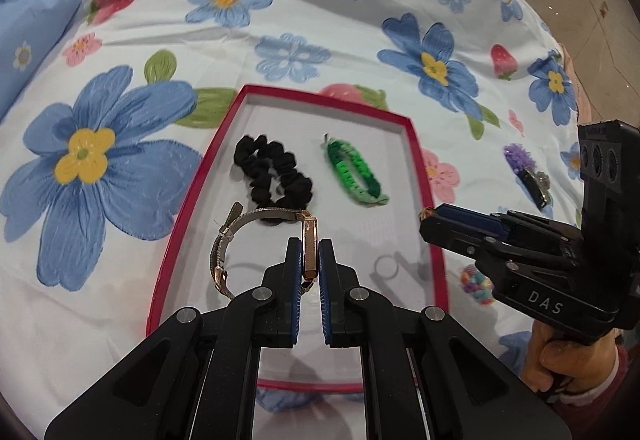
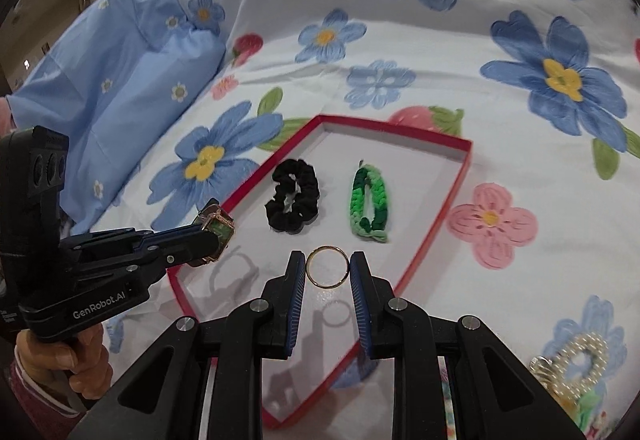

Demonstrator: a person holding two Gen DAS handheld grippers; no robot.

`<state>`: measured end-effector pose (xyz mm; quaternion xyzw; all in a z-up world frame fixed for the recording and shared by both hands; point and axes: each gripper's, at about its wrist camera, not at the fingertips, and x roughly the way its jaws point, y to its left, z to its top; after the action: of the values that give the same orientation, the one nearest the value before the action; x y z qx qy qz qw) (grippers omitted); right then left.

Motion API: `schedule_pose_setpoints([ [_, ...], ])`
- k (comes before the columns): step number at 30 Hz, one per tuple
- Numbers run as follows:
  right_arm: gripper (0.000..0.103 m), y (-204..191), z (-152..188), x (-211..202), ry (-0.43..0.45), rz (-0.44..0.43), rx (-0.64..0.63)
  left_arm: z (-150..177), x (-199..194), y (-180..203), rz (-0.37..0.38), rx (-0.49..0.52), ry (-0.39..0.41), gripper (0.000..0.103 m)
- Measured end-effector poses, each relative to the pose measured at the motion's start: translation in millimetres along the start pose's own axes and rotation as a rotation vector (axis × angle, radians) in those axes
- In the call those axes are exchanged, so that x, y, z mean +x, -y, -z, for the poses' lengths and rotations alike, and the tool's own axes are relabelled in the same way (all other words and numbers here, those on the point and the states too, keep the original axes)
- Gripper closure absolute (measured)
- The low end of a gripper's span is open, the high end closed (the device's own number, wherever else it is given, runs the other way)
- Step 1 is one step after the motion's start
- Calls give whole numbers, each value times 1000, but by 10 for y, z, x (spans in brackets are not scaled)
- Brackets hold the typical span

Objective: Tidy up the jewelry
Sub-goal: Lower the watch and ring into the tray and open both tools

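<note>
Both pieces are in the air over the red tray [image 2: 460, 176] that lies on the flowered bed [image 2: 440, 52], so the step in hand is carrying them in to be set down. The left gripper [image 1: 310, 260] is clamped on the case of a gold watch [image 1: 310, 250], whose mesh strap hangs off to its left. The right gripper [image 2: 328, 266] is pinching a thin gold ring [image 2: 328, 266] by its edges, above the near half of the tray.

A black scrunchie [image 2: 292, 200] and a green braided band [image 2: 370, 204] already lie side by side in the far half. The next move, I'd judge, calls for lowering each piece onto bare tray floor near the front and letting go gently, so the ring doesn't roll.

The tray's near corner is hidden behind the gripper. More trinkets lie near the bed's right edge, blurred and partly cut off.
</note>
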<state>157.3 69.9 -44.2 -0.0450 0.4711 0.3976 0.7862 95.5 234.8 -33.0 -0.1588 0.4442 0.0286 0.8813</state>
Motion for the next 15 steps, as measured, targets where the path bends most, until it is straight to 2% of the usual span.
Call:
schedule_pose_setpoints([
  [15, 80, 18, -45, 593, -131, 75, -75, -31, 494, -125, -15, 7, -89, 96],
])
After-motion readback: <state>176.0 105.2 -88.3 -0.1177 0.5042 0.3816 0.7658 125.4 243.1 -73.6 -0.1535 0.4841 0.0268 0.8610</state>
